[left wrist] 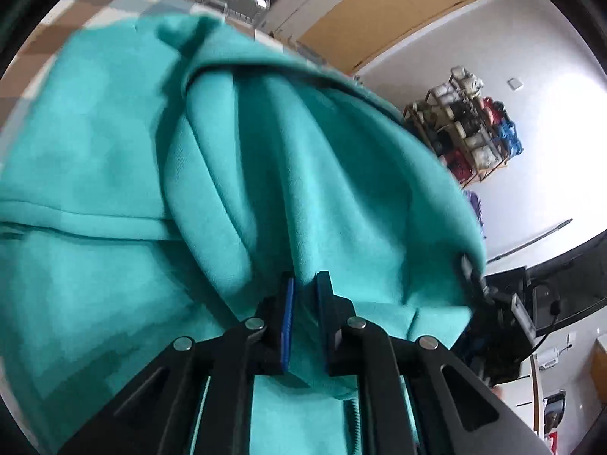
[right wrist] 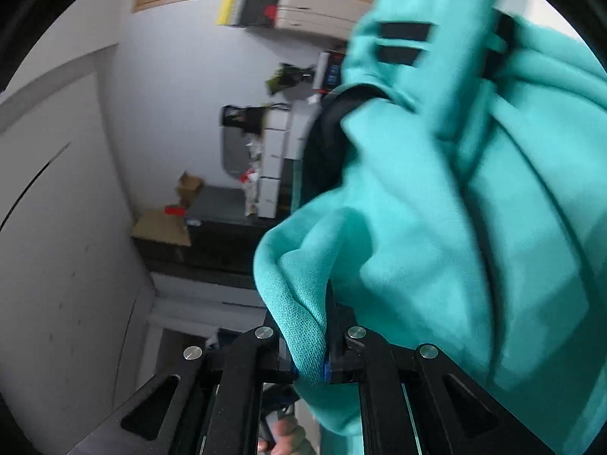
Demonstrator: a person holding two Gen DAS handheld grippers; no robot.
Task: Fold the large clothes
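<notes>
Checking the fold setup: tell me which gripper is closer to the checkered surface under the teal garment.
Left, tentatively. The left gripper grips the teal garment with the checkered surface visible just beyond the cloth. The right gripper holds cloth toward the room; no checkered surface shows there.

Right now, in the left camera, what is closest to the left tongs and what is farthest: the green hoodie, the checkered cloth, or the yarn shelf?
1. Green hoodie: pinched in the left tongs.
2. Checkered cloth: upper left, under the hoodie.
3. Yarn shelf: far right, by the wall.

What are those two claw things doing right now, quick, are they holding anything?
Left gripper: shut on a fold of the teal garment.
Right gripper: shut on an edge of the same teal garment.
</notes>
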